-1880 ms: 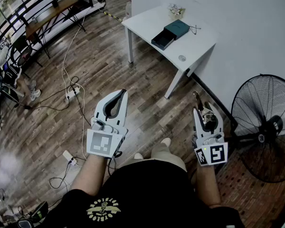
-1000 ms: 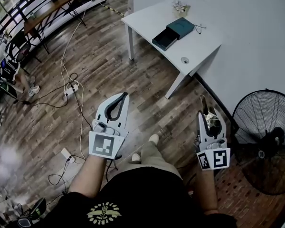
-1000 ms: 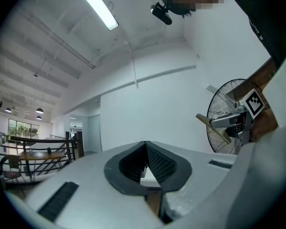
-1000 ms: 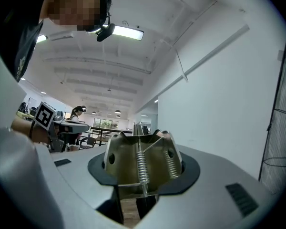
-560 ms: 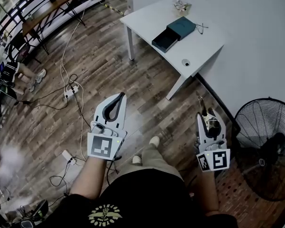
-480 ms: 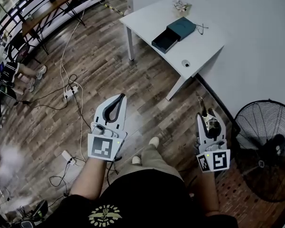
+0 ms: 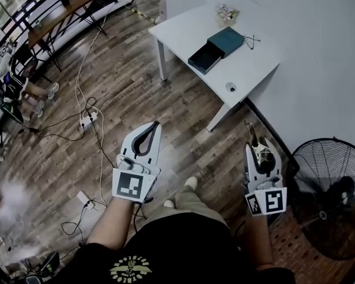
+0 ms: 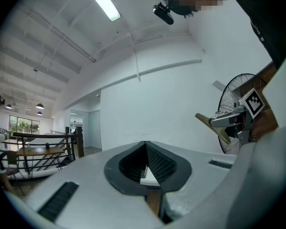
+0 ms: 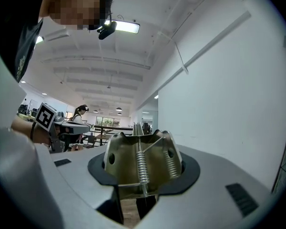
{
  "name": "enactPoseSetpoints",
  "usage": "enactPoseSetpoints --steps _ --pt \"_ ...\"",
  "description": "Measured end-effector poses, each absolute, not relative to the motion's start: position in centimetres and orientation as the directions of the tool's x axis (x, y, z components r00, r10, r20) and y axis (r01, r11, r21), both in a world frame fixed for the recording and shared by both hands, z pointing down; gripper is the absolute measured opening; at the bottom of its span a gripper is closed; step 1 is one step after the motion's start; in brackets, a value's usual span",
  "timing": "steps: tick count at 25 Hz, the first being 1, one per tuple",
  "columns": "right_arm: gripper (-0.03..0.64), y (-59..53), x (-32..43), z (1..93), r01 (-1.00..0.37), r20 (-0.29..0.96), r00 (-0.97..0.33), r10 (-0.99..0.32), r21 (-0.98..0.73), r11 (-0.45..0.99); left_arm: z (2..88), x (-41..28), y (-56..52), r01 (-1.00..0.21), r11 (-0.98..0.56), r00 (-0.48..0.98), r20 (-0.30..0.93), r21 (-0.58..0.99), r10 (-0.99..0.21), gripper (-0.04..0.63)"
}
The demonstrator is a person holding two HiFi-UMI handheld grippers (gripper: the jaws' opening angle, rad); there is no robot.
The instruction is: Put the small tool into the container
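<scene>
The jaws of the right gripper (image 7: 258, 148) stand partly open and are clamped on the small tool (image 9: 142, 168), a brass-coloured metal piece with two coil springs and a thin tip poking out ahead. The jaws of the left gripper (image 7: 153, 127) meet tip to tip and hold nothing. The tool is well apart from the container (image 7: 215, 48), a dark teal box on the white desk (image 7: 260, 70). The box's darker tray looks slid partly out toward the person.

The likeliest trouble is the grip itself. The pads bear on smooth metal flanks, so the sprung tool could twist or slip out on the walk over. At the box, the protruding tip could catch the tray's rim, or push the light box across the desk, since nothing braces it. The empty left gripper could steady it.

The wooden floor (image 7: 183, 99) between the person and the desk lies open, and that is the easy approach. To the left, cables and a power strip (image 7: 87, 119) trail over the boards and could trip a foot. To the right, a standing fan (image 7: 325, 197) is near the right arm, and the wall (image 7: 319, 46) shuts in the desk's far side. On the desk, a small round object (image 7: 231, 87) sits near the near edge. A thin wire-like item (image 7: 250, 38) lies just beside the box, and a small pale cluster (image 7: 226, 12) stands behind it.
</scene>
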State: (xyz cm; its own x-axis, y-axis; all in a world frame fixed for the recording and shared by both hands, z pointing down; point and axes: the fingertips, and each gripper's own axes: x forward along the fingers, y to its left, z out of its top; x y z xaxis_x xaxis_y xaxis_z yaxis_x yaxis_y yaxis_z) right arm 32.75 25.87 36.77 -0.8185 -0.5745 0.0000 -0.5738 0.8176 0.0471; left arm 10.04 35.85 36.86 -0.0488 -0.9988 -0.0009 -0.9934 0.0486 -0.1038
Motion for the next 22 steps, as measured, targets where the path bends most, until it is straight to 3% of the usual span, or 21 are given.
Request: enactPoseSetpoints --steps 22 --pt "0.176 15.0 35.9 37.2 -0.556 -0.014 -0.831 -0.556 -0.019 0.831 35.0 12.1 26.9 -0.99 0.087 -0.089 0.012 -0.114 -0.996 0.006"
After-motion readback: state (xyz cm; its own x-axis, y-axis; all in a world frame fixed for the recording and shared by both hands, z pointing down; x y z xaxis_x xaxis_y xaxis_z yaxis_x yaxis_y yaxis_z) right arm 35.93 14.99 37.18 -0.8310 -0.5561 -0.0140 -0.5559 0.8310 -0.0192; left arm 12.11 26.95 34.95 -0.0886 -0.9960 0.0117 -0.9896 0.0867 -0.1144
